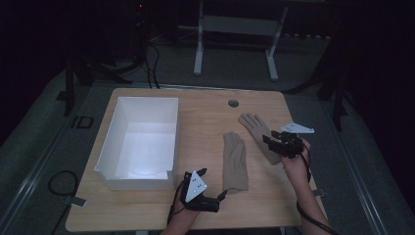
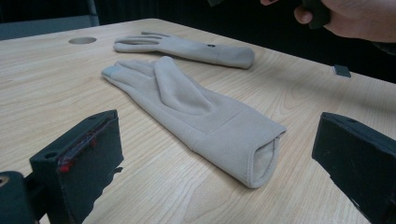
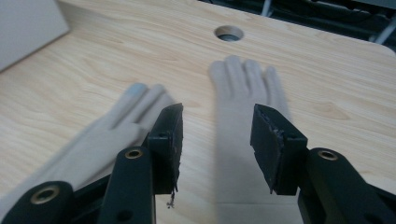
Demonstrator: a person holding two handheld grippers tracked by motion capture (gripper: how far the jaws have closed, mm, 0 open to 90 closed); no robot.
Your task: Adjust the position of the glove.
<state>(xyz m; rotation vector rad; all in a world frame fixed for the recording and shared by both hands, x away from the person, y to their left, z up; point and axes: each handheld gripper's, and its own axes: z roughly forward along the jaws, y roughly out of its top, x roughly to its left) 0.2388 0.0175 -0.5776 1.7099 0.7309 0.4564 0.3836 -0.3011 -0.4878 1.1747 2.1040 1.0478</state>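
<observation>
Two beige gloves lie flat mid-bench, right of a white box (image 1: 139,142); left gripper (image 1: 208,196), jaws released, faces the near glove (image 1: 235,161); right gripper (image 1: 274,143), jaws apart and empty, hovers over the far glove (image 1: 254,125), seemingly ready to grasp.

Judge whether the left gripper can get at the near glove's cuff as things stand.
Probably yes: the left gripper has its jaws open, and the near glove lies flat with its cuff facing it, nothing in between.

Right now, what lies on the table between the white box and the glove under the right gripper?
In the high view, the other beige glove lies between the white box and the far glove, on bare wood.
</observation>
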